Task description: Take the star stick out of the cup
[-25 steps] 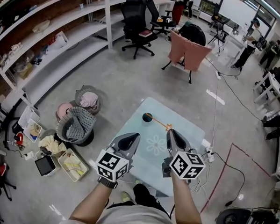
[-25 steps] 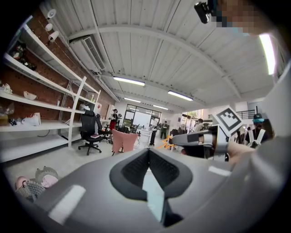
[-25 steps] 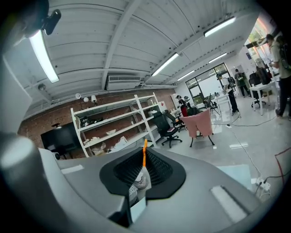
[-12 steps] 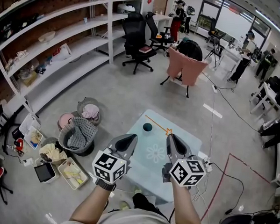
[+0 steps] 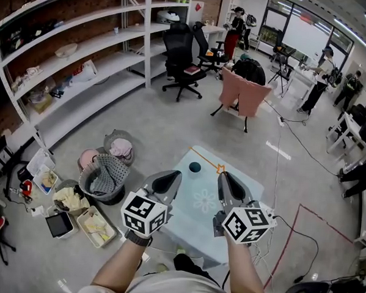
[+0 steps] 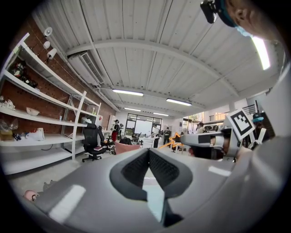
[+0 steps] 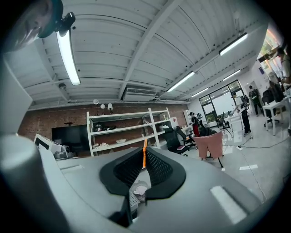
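Right tool (image 5: 223,175) is clamped on the star stick (image 5: 207,160), gripping it right by the orange star end. In the right gripper view you can see the thin orange rod pinched between the jaws. The stick's out of the cup (image 5: 195,167), and the dark cup sits on the pale blue worktop (image 5: 191,220). Left tool (image 5: 169,179) has its jaws closed with nothing in them.
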### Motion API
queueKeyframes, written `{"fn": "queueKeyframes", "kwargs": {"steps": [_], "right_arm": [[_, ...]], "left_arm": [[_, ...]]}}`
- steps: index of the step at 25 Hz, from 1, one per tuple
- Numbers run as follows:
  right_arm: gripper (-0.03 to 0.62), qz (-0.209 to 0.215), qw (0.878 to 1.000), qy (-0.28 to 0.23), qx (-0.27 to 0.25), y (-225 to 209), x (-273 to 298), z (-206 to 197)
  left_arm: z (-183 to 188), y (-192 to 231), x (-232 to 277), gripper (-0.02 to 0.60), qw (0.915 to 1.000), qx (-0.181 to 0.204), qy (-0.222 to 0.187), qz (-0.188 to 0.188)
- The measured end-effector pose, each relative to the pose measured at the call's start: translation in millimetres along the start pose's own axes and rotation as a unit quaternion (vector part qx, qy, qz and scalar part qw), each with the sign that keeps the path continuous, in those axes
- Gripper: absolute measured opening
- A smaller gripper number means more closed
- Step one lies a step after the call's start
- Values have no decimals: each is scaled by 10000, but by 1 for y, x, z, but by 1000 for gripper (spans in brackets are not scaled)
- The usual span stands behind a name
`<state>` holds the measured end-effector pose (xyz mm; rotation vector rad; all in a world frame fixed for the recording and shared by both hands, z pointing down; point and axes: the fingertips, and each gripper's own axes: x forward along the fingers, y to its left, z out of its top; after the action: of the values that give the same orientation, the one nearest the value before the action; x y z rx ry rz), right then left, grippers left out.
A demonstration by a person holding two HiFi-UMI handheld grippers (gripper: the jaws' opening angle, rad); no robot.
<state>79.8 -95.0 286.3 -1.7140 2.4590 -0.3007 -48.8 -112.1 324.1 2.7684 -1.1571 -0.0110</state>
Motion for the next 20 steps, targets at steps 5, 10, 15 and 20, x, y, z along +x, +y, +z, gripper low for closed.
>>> {"fn": "queueKeyframes", "kwargs": {"steps": [5, 10, 15, 20], "right_arm": [[28, 25, 9999, -123, -83, 3, -3, 8], [28, 21, 9999, -49, -97, 8, 2, 5], [28, 16, 9999, -32, -127, 4, -1, 1], [28, 17, 9999, -16, -142, 4, 0, 3]], "left_arm": [[8, -6, 2, 6, 9999, 151, -36, -31], [9, 2, -2, 6, 9999, 102, 4, 35], [7, -3, -1, 6, 9999, 154, -33, 46], [9, -3, 0, 6, 9999, 146, -28, 51]]}}
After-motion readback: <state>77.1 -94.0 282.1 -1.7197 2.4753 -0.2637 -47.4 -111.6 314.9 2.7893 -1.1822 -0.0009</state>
